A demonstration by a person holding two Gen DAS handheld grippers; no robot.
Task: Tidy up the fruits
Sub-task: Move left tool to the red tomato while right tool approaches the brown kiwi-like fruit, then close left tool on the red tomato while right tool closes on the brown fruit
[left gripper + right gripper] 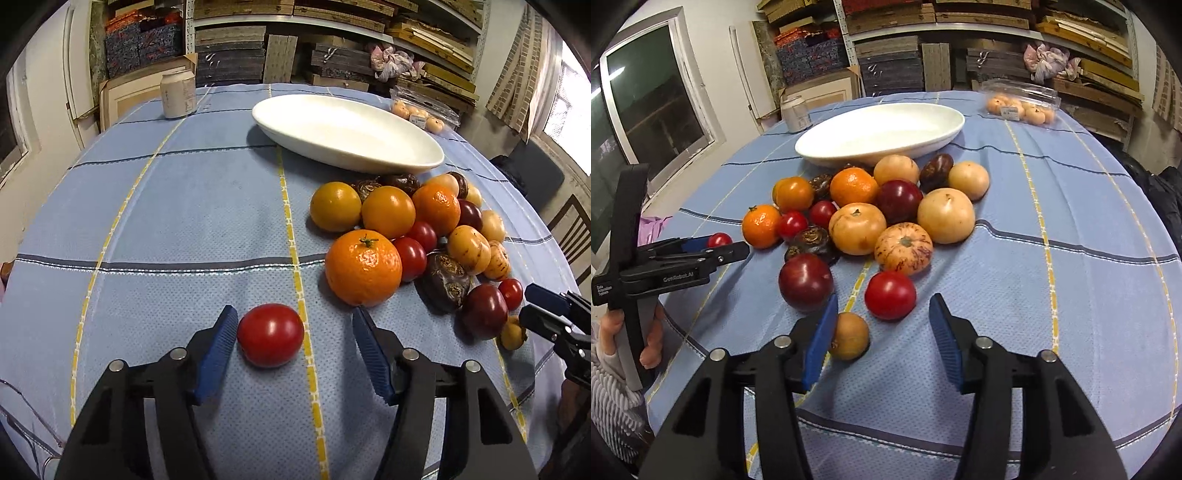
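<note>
A pile of fruit (410, 236) lies on the blue checked tablecloth (184, 221), in front of an empty white oval dish (347, 129). My left gripper (293, 319) is open, with a lone red tomato (270, 334) between its blue pads, close to the left pad. In the right wrist view the pile (871, 210) sits below the dish (882, 133). My right gripper (884, 310) is open, with a red tomato (890, 295) just ahead of its tips and a small brown fruit (849, 336) against its left pad. It also shows in the left wrist view (543, 310).
A white jar (178, 94) stands at the far left of the table. A clear plastic box of small orange fruits (1021, 101) sits at the far right. Shelves of boxes fill the back wall. A chair (572, 236) stands at the right.
</note>
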